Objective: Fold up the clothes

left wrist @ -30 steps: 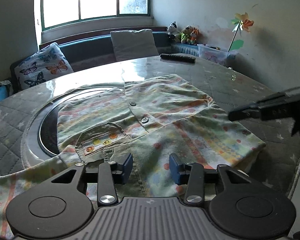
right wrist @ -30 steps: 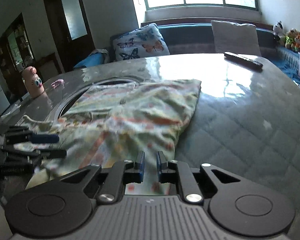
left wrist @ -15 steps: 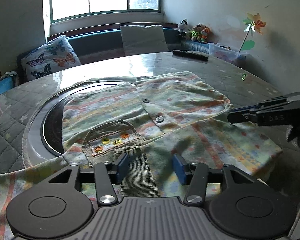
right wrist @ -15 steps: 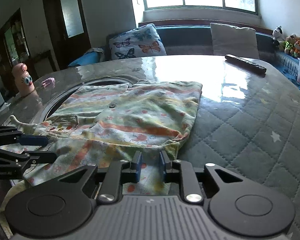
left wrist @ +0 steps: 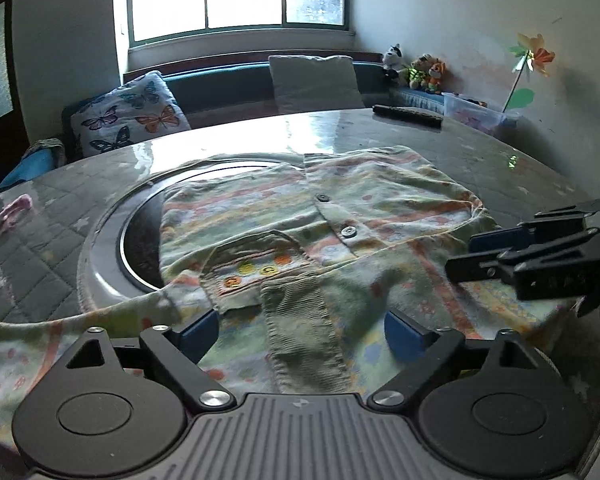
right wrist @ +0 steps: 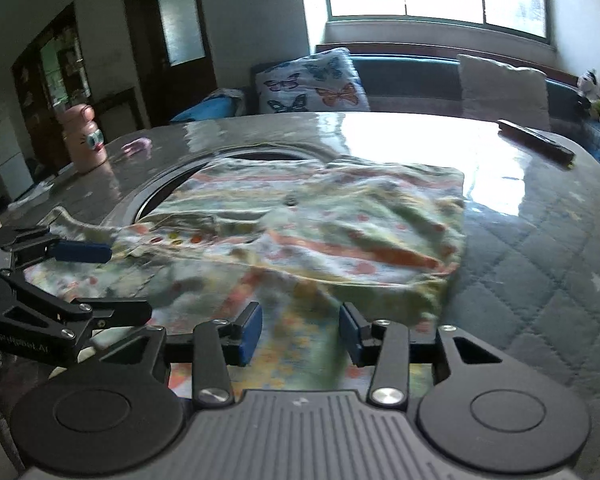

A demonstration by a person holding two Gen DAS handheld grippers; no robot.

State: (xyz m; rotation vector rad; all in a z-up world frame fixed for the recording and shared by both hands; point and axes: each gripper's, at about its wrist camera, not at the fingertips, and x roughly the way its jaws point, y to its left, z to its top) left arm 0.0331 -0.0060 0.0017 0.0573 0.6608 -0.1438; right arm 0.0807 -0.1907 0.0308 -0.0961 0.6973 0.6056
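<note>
A pale green patterned child's garment (left wrist: 340, 216) with buttons, a pocket and a ribbed cuff lies partly folded on the round table; it also shows in the right wrist view (right wrist: 340, 232). My left gripper (left wrist: 302, 330) is open and empty, low over the garment's near edge by the ribbed cuff (left wrist: 300, 328). My right gripper (right wrist: 298, 330) is open and empty over the garment's near right part. The right gripper shows at the right of the left wrist view (left wrist: 460, 252), and the left gripper at the left of the right wrist view (right wrist: 130, 280).
The garment lies on a quilted grey table (right wrist: 540, 240) with a round recessed ring (left wrist: 112, 236). A dark remote (left wrist: 406, 115) lies at the far side. A pink toy bottle (right wrist: 85, 136) stands far left. A sofa with cushions (left wrist: 128, 118) is behind.
The right gripper was shut on the garment's near edge; now it stands open and the cloth lies flat. The left gripper has opened wider. Both have pulled back slightly.
</note>
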